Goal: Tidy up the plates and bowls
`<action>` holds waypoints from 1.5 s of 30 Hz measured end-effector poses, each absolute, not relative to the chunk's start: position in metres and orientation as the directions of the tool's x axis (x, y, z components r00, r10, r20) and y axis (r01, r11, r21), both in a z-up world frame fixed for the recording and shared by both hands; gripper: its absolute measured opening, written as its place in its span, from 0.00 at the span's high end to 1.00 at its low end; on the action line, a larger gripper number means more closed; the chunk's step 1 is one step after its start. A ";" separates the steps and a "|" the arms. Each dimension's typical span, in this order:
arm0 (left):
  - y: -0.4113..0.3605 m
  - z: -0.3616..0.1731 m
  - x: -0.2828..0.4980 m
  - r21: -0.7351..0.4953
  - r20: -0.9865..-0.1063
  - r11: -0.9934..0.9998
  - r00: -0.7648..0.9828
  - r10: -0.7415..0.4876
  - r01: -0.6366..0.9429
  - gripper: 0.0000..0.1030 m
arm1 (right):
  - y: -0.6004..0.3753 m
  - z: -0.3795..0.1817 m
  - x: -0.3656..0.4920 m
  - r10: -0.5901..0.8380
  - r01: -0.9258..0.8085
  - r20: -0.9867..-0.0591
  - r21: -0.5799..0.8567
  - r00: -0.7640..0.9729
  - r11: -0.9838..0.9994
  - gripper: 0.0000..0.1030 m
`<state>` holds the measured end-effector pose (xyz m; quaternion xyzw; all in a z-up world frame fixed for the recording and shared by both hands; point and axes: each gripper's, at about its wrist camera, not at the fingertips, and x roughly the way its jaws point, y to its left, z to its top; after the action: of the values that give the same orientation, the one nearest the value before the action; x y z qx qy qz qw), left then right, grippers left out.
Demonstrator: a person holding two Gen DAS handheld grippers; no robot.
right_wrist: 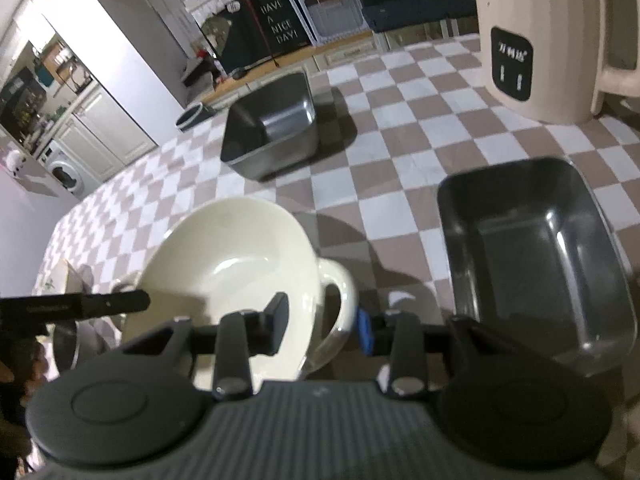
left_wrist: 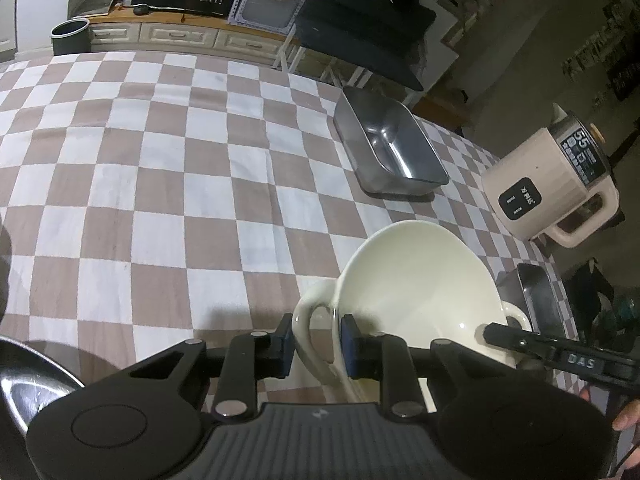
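A cream bowl (left_wrist: pixel 416 280) (right_wrist: pixel 232 256) with a loop handle on each side stands on the checked tablecloth (left_wrist: pixel 160 184), leaning a little. My left gripper (left_wrist: pixel 318 340) is shut on its left handle (left_wrist: pixel 304 320): one pad is against the loop's outer side, the other inside the rim. My right gripper (right_wrist: pixel 324 324) is open around the opposite handle (right_wrist: pixel 340 296), with one finger inside the bowl and clear of the wall. The right gripper's finger (left_wrist: pixel 520 340) shows in the left wrist view, and the left gripper's finger (right_wrist: pixel 100 304) in the right wrist view.
One steel rectangular tray (left_wrist: pixel 392 148) (right_wrist: pixel 272 132) sits farther back, and another (left_wrist: pixel 536 300) (right_wrist: pixel 536 256) lies close on the bowl's right. A cream kettle (left_wrist: pixel 548 184) (right_wrist: pixel 532 40) stands near the table's right edge. A steel dish (left_wrist: pixel 28 380) lies at the near left.
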<state>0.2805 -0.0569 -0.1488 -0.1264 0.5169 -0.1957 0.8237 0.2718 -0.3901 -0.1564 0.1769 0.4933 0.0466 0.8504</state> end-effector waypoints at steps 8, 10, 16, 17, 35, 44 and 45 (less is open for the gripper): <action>-0.059 -0.157 0.289 -0.427 -0.809 0.885 0.358 -0.466 0.188 0.74 | -0.393 -0.166 0.275 0.241 0.135 -0.836 0.347 0.493 0.928 0.67; -0.061 -0.158 0.290 -0.421 -0.812 0.886 0.355 -0.463 0.195 0.74 | -0.391 -0.166 0.276 0.235 0.130 -0.840 0.337 0.489 0.933 0.68; -0.059 -0.162 0.293 -0.443 -0.805 0.875 0.343 -0.484 0.195 0.74 | -0.387 -0.168 0.279 0.240 0.144 -0.844 0.346 0.479 0.927 0.74; -0.059 -0.163 0.294 -0.451 -0.804 0.872 0.340 -0.489 0.188 0.74 | -0.386 -0.168 0.280 0.238 0.147 -0.846 0.344 0.478 0.927 0.74; -0.068 -0.170 0.299 -0.453 -0.802 0.867 0.330 -0.498 0.207 0.77 | -0.381 -0.171 0.279 0.238 0.131 -0.850 0.334 0.471 0.933 0.74; -0.069 -0.169 0.295 -0.441 -0.796 0.875 0.363 -0.485 0.202 0.78 | -0.384 -0.172 0.279 0.251 0.148 -0.846 0.356 0.470 0.923 0.76; -0.070 -0.169 0.294 -0.434 -0.796 0.877 0.369 -0.481 0.207 0.77 | -0.383 -0.171 0.279 0.248 0.148 -0.846 0.353 0.471 0.924 0.76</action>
<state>0.2940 -0.0704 -0.1687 -0.1313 0.5209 -0.2106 0.8168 0.2790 -0.3831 -0.1713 0.1928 0.5134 0.0300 0.8357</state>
